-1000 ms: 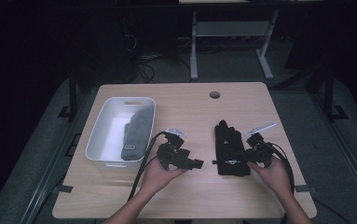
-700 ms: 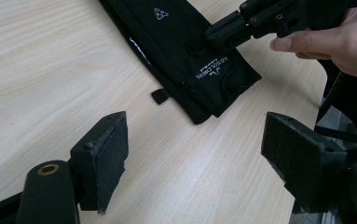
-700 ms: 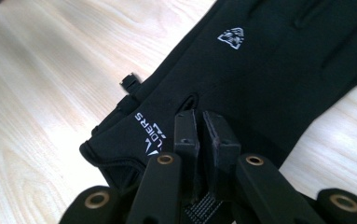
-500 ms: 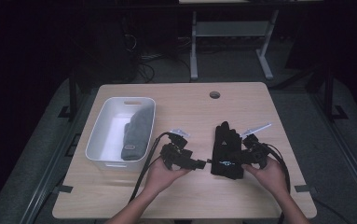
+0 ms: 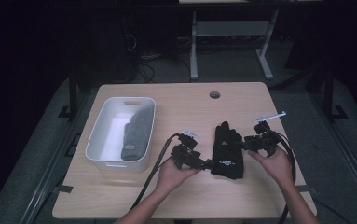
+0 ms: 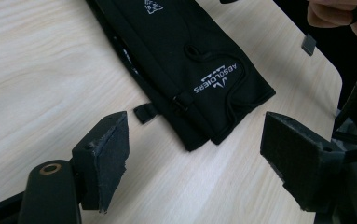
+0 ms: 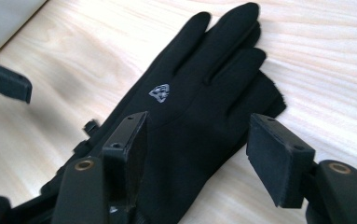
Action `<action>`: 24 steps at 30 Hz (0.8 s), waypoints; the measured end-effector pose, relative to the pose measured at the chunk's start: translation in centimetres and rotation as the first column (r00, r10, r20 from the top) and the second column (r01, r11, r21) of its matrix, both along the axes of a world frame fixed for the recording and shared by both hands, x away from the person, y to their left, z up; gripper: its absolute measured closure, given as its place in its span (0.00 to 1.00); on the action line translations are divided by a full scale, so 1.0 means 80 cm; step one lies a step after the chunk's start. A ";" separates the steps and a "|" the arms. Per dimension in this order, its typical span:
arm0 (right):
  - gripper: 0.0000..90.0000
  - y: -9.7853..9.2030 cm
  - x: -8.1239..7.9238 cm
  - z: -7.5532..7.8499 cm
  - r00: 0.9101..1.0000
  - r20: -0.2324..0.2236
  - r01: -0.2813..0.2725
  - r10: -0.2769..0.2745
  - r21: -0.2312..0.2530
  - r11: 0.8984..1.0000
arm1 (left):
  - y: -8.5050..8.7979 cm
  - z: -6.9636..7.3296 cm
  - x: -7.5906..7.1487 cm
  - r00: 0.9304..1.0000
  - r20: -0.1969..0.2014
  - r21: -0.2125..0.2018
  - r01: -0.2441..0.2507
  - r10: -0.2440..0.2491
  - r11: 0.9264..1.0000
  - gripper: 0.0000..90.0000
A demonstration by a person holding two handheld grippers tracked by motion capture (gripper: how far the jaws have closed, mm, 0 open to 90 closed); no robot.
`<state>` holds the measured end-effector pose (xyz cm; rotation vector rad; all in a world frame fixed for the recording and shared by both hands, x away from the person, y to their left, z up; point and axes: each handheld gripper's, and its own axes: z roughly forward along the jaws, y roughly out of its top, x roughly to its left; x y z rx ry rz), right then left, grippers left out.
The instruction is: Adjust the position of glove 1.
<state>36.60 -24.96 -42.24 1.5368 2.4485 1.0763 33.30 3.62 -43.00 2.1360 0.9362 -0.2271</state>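
Right gripper (image 5: 250, 143) just opened, over glove (image 5: 227, 149)

Your glove (image 7: 199, 121) is matt black stretch cloth, smooth, with a pale printed logo. The bench (image 5: 176, 102) under it is light wood-grain laminate with a soft sheen. Your tongs' pads (image 6: 113, 158) look like rough black foam. The bin (image 5: 102, 140) is smooth white plastic; the grey thing (image 5: 136, 133) inside seems knitted cloth.
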 end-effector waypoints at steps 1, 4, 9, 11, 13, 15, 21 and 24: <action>0.41 0.000 0.002 -0.001 1.000 -0.005 0.005 -0.005 -0.003 1.000 | -0.003 -0.002 0.001 1.000 -0.002 -0.003 0.004 -0.004 1.000 0.27; 0.40 -0.001 0.009 -0.007 1.000 -0.013 0.010 -0.011 -0.015 1.000 | -0.016 -0.009 0.002 1.000 -0.014 -0.003 0.012 -0.012 1.000 0.28; 0.40 0.003 0.020 -0.016 0.999 -0.027 0.021 -0.022 -0.041 0.999 | -0.036 -0.019 0.003 1.000 -0.017 0.036 0.014 -0.013 0.999 0.29; 0.40 0.004 0.023 -0.018 0.999 -0.036 0.023 -0.025 -0.047 0.999 | -0.041 -0.023 0.004 1.000 -0.015 0.061 0.013 -0.013 0.998 0.30; 0.40 0.004 0.026 -0.022 0.999 -0.043 0.028 -0.030 -0.059 0.998 | -0.045 -0.027 0.005 1.000 -0.022 0.062 0.007 -0.006 0.998 0.30; 0.40 0.005 0.028 -0.024 0.998 -0.046 0.032 -0.035 -0.064 0.997 | -0.048 -0.029 0.004 1.000 -0.029 0.069 0.011 -0.009 0.998 0.31; 0.41 0.008 0.034 -0.033 0.996 -0.059 0.056 -0.060 -0.069 0.996 | -0.057 -0.032 -0.003 1.000 0.008 0.131 0.028 -0.029 0.991 0.37; 0.42 0.009 0.035 -0.036 0.996 -0.062 0.060 -0.065 -0.077 0.995 | -0.068 -0.031 -0.010 0.995 0.088 0.204 0.025 -0.043 0.979 0.46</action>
